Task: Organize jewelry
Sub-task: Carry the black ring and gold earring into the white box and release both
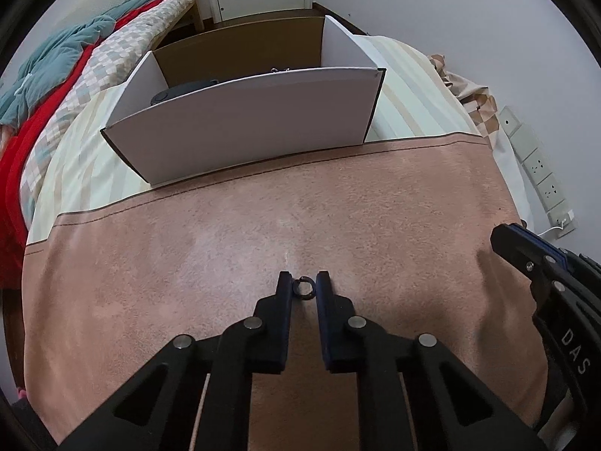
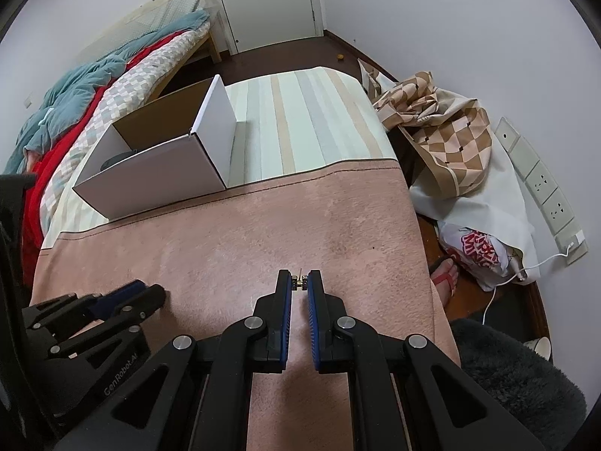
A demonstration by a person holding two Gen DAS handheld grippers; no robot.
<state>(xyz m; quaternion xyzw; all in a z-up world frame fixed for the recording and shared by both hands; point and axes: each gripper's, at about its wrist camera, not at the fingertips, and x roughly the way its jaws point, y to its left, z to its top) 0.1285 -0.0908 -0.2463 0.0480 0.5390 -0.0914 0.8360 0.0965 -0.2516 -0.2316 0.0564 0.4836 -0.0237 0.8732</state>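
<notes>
Slippage worries us: our left gripper (image 1: 304,288) pinches a hoop earring (image 1: 304,288), our right gripper (image 2: 299,282) a stud earring (image 2: 300,282); either could drop short of the box (image 1: 240,120) at twelve o'clock.

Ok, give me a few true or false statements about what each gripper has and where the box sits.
1. The left gripper pinches a small dark ring. True.
2. The right gripper is empty. False: a tiny gold piece sits between its fingers.
3. The white box stands open beyond the pink mat. True.
4. The box lies on the floor. False: it rests on the striped cloth.
</notes>
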